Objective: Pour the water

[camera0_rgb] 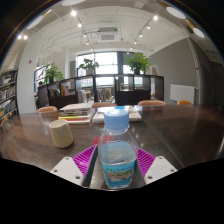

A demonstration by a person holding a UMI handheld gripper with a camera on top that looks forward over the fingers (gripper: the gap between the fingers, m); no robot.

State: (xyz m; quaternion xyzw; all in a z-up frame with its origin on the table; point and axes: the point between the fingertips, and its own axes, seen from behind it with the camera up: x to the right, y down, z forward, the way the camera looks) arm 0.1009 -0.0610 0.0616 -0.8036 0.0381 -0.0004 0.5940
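One small cup point(61, 133), pale yellow, stands on the brown worktop point(25, 140), off to the left of the gripper point(117, 166) and a little ahead of it. Behind the cup, a flat stack of books point(75, 113) lies on the worktop, and a round orange thing sits a bit further left, too small to make out. In the middle is the water bottle point(117, 152). It is clear, it has a light blue cap, and it stands straight up. The bottle is right between the two fingers point(72, 167), and the pink pads point(86, 157) sit close on both sides of it. The fingers are pulled in to about the width of the bottle, but I cannot tell if they are pressing on it or just standing beside it. The bottom of the bottle is hidden, so I cannot tell if it rests on the worktop. To the right, the worktop runs on, brown and shiny. Far behind it are dark chairs point(130, 96), green plants point(138, 62) and big bright windows point(110, 75).
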